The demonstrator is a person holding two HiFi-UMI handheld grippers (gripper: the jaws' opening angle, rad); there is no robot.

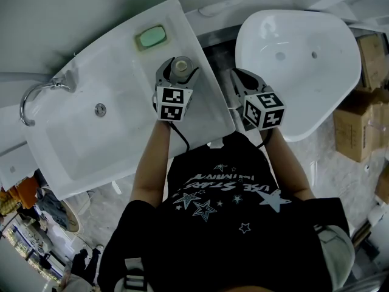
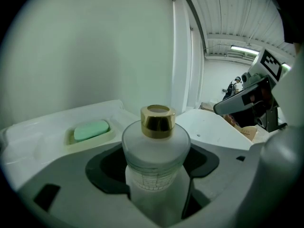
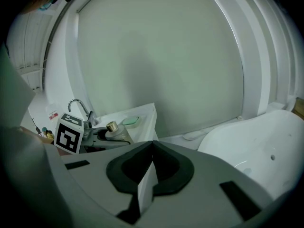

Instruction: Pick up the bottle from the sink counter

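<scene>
A frosted bottle (image 1: pixel 180 67) with a gold cap stands upright on the white sink counter (image 1: pixel 206 111), near its right end. My left gripper (image 1: pixel 177 73) is around it, one jaw on each side. In the left gripper view the bottle (image 2: pixel 156 160) fills the space between the jaws, with a thin dark gap on its right side, so the left gripper (image 2: pixel 156 177) reads as open. My right gripper (image 1: pixel 241 79) hovers in the gap right of the counter; its jaws meet, so the right gripper (image 3: pixel 151 171) is shut and empty. From there the bottle (image 3: pixel 113 131) shows at the far left.
A green soap bar (image 1: pixel 151 37) lies in a recessed dish just behind the bottle. The sink bowl (image 1: pixel 79 145) and a chrome faucet (image 1: pixel 35 95) lie to the left. A second white basin (image 1: pixel 316 96) stands to the right, with cardboard boxes (image 1: pixel 361 123) beyond it.
</scene>
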